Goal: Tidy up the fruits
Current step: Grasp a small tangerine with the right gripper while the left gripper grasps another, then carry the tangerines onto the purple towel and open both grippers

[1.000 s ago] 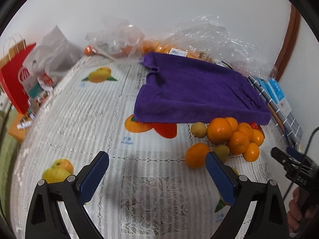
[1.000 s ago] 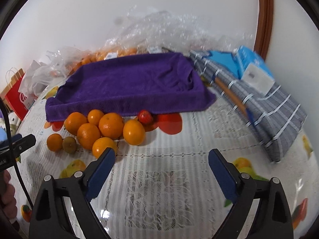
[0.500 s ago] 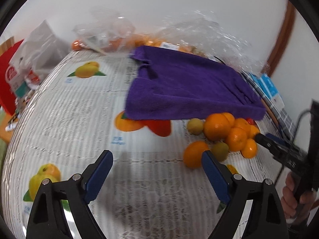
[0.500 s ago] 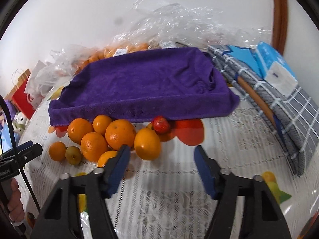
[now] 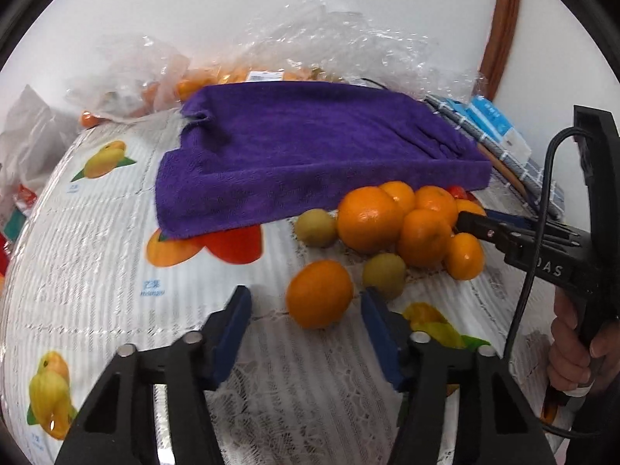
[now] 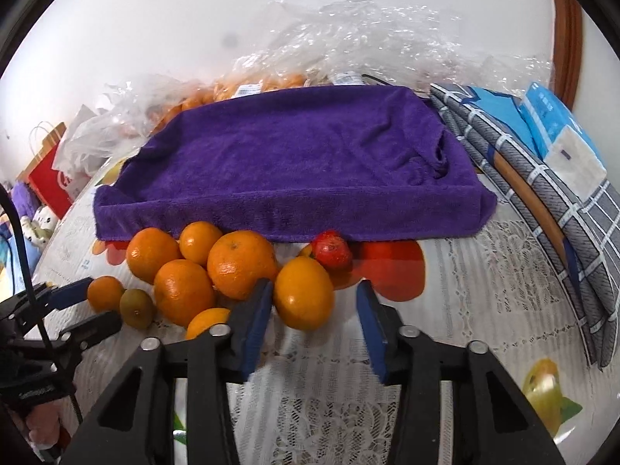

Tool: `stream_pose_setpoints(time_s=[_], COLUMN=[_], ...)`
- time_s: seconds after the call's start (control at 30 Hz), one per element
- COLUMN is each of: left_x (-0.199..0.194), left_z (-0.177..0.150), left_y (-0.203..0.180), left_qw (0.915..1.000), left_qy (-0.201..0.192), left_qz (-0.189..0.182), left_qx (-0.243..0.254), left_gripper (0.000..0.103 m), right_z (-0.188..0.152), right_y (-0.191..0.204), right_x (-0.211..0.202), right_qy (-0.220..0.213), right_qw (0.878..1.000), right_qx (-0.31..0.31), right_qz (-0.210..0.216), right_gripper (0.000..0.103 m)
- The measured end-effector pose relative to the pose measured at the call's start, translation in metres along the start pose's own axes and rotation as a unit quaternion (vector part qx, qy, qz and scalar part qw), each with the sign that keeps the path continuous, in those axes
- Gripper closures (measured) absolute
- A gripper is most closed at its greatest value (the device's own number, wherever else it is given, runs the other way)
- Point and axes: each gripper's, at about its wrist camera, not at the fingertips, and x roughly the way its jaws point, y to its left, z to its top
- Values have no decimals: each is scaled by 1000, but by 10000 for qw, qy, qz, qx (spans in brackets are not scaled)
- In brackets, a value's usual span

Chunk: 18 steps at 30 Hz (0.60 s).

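A pile of oranges (image 5: 368,219) with two small green fruits (image 5: 314,228) and a red fruit (image 6: 330,250) lies in front of a purple towel (image 5: 310,143) draped over a tray. My left gripper (image 5: 306,296) has a lone orange (image 5: 319,294) between its closing jaws, with gaps on both sides. My right gripper (image 6: 314,285) is closing around the rightmost orange (image 6: 304,296); its left pad touches the fruit, and the right pad stands clear. Each gripper also shows in the other's view: right gripper (image 5: 476,224), left gripper (image 6: 89,302).
Clear plastic bags (image 5: 348,50) with more oranges sit behind the towel by the wall. A plaid cloth (image 6: 542,193) and blue tissue packs (image 6: 554,124) lie on the right. A red paper bag (image 6: 46,178) stands at the left. A hand (image 5: 573,348) holds the right gripper.
Both grippers have moved forward and down toward the fruit. Their jaws have narrowed from wide open, each now straddling an orange.
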Motion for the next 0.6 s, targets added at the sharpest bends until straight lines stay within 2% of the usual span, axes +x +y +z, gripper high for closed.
stream_pose_setpoints(time_s=[0.1, 0.13, 0.5, 0.6], left_x=[2, 3, -3, 0], left_z=[1, 1, -4, -2], left_y=[0, -1, 17, 14], left_qw=[9999, 9999, 9992, 9995], left_qy=[-20, -7, 0, 6], left_qz=[-121, -123, -285, -218], left_qx=[-1, 32, -296, -232], left_gripper=[69, 70, 70, 70], right_z=[-1, -1, -18, -19], right_y=[3, 3, -4, -2], right_x=[0, 0, -16, -12], right_qy=[-14, -16, 62, 79], right_qw=[10000, 10000, 9999, 9999], right_qx=[-62, -68, 1, -41], right_qz=[-47, -45, -152, -141], right_gripper=[71, 71, 71, 71])
